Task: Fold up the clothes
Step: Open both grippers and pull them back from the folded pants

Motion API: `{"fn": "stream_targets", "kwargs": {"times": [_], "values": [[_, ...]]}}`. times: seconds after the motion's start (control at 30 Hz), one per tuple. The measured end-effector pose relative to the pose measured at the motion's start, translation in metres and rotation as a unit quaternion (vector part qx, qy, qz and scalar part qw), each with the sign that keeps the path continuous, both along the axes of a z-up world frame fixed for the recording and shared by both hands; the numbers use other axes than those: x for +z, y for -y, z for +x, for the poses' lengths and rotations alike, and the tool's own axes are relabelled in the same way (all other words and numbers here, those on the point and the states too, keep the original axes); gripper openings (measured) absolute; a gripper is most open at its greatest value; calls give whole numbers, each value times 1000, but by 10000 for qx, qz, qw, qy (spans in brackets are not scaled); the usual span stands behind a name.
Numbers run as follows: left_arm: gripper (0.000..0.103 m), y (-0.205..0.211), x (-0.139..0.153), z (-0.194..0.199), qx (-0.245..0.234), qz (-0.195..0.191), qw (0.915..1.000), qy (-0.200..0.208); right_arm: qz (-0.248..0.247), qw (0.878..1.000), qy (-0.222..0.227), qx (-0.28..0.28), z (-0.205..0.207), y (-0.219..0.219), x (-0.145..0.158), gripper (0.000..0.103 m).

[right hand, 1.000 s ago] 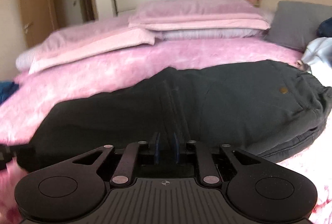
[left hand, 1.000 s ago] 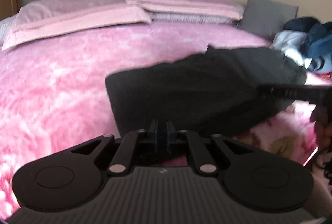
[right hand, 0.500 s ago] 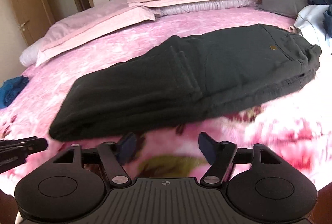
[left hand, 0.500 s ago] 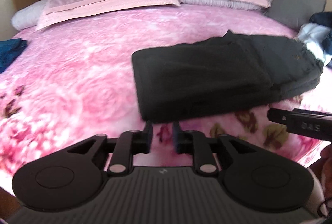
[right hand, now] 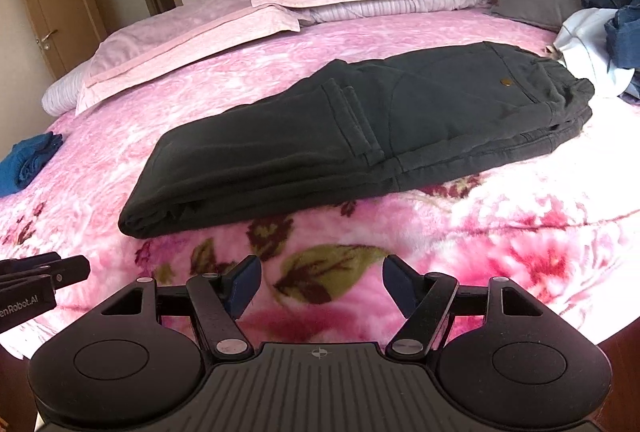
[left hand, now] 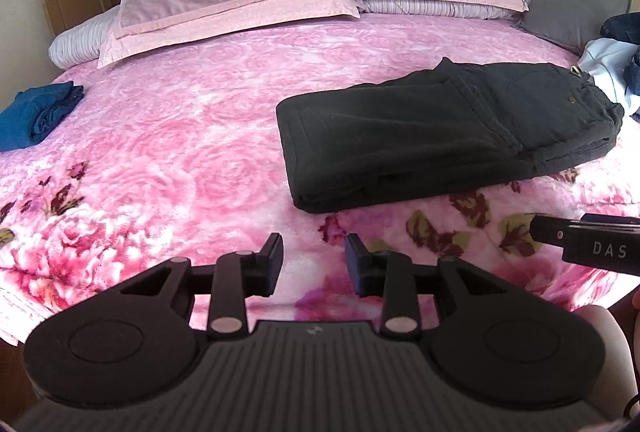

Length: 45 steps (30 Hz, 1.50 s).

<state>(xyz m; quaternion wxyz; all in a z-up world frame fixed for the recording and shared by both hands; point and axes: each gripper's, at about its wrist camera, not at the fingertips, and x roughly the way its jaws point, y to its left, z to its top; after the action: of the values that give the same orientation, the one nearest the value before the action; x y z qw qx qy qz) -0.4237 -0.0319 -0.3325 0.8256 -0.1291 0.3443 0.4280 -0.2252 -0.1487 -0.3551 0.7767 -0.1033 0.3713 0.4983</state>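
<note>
Folded black trousers (right hand: 360, 136) on pink bedspread (right hand: 500, 232)

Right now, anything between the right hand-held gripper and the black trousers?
Nothing but bare pink floral blanket. In the right wrist view the open right hand-held gripper sits short of the folded black trousers, its jaws empty.

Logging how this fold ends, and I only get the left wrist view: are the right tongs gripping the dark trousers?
Observer: No. The right tongs stand wide open with nothing between them.
Operator: What lies under them, then?
Observer: Only the pink blanket, at a green leaf print. The dark trousers lie folded beyond the tips, untouched.
</note>
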Motion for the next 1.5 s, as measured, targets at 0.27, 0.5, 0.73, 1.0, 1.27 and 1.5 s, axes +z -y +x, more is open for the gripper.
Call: {"fn": "stream_targets", "kwargs": {"times": [0.27,0.5,0.73,1.0,1.27,1.5], "values": [[32,5,2,1,-24,47,10000,-38,-46,10000,-23,-82,1,6,0,71],[32,7,-2,8,-98,19,9999,-98,-103,9998,-78,-171,6,7,-4,71],[32,5,-7,13,-147,-36,9999,-54,-110,9995,-143,-272,13,8,-8,71],[32,1,-11,17,-229,-130,9996,134,-68,9990,-217,-386,24,11,-10,71],[32,-12,-7,23,-409,27,9982,427,248,9955,-455,-791,69,33,-10,71],[32,-40,-3,43,-656,16,9959,621,1325,9634,-1624,-1669,166,70,-15,71]]}}
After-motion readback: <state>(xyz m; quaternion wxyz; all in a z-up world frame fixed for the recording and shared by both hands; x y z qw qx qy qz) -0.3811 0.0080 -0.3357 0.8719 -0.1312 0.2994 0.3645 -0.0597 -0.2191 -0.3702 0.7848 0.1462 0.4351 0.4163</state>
